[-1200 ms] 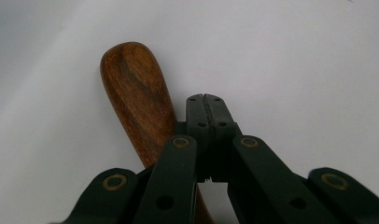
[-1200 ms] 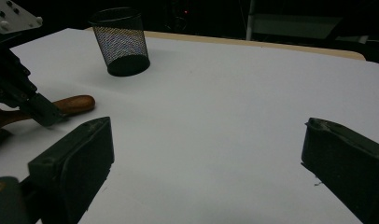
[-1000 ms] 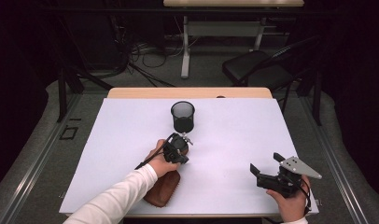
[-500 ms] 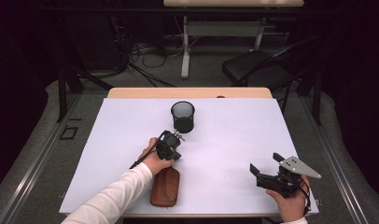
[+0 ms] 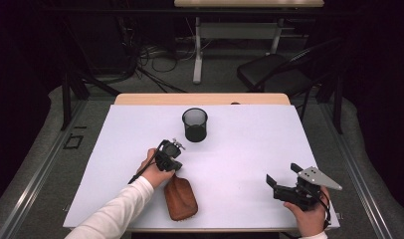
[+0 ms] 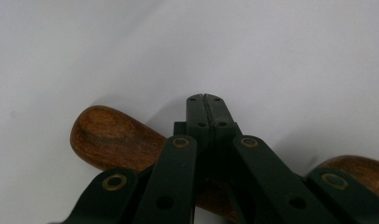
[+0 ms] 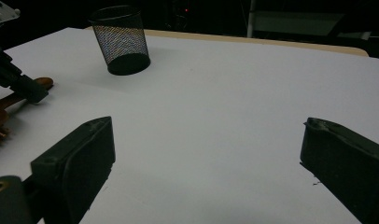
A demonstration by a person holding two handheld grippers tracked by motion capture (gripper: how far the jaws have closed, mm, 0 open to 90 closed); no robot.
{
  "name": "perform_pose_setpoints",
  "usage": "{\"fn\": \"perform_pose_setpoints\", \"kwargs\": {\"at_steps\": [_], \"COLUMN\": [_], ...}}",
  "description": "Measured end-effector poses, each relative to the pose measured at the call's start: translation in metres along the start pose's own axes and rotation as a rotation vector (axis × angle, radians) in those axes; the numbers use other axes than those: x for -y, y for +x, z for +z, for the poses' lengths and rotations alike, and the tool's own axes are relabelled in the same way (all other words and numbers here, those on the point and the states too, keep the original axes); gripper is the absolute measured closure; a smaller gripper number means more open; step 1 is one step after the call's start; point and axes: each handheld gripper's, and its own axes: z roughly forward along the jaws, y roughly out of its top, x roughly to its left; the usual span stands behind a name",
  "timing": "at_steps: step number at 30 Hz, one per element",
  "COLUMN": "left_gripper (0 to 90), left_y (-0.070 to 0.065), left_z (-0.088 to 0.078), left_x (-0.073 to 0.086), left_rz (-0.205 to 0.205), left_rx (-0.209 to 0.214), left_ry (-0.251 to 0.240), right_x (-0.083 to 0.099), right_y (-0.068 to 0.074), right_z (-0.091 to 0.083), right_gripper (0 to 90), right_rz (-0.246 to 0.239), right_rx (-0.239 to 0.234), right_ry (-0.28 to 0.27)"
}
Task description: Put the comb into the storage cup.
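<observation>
— While the left tongs (image 6: pixel 207 105) sit pressed fully together, what is under them?

— A wooden brush (image 5: pixel 180 197), lying flat on the white tabletop (image 5: pixel 240 149) near its front edge. In the left gripper view the closed tips lie across the brush's handle (image 6: pixel 113 140), with nothing caught between them; whether they touch the wood I cannot tell.

— And the right tongs (image 5: pixel 284 178)?

— Spread wide and empty, held low at the front right corner, well apart from the brush.

— Anything else on the surface?

— A black mesh cup (image 5: pixel 195 124) stands upright toward the back, beyond the left hand (image 5: pixel 157 174).
</observation>
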Motion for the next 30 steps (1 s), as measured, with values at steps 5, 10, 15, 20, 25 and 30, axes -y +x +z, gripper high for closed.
{"fn": "perform_pose_setpoints", "kwargs": {"at_steps": [5, 10, 15, 20, 25, 30], "left_gripper": [90.0, 90.0, 90.0, 90.0, 90.0, 90.0], "left_y": [0.006, 0.011, 0.013, 0.013, 0.012, 0.011], "left_z": [-0.004, -0.009, -0.013, -0.018, -0.022, -0.025], "left_x": [0.012, 0.025, 0.037, 0.047, 0.058, 0.068], "left_rz": [-0.019, -0.034, -0.040, -0.050, -0.070, -0.081], "left_rx": [-0.027, -0.043, -0.054, -0.064, -0.054, -0.041], "left_ry": [-0.008, -0.017, -0.025, -0.049, -0.065, -0.072], "right_x": [0.000, 0.001, 0.001, 0.001, 0.001, 0.001], "right_y": [0.000, -0.001, -0.001, 0.000, 0.000, -0.001], "right_z": [0.000, 0.001, 0.001, 0.001, 0.001, 0.001], "right_gripper": [2.9, 3.1, 3.2, 3.2, 3.2, 3.3], "right_rz": [0.002, 0.004, 0.005, 0.008, 0.008, 0.007], "right_rx": [0.000, 0.003, 0.003, 0.003, 0.003, 0.004], "right_ry": [0.003, -0.002, -0.004, -0.003, -0.002, 0.000]}}
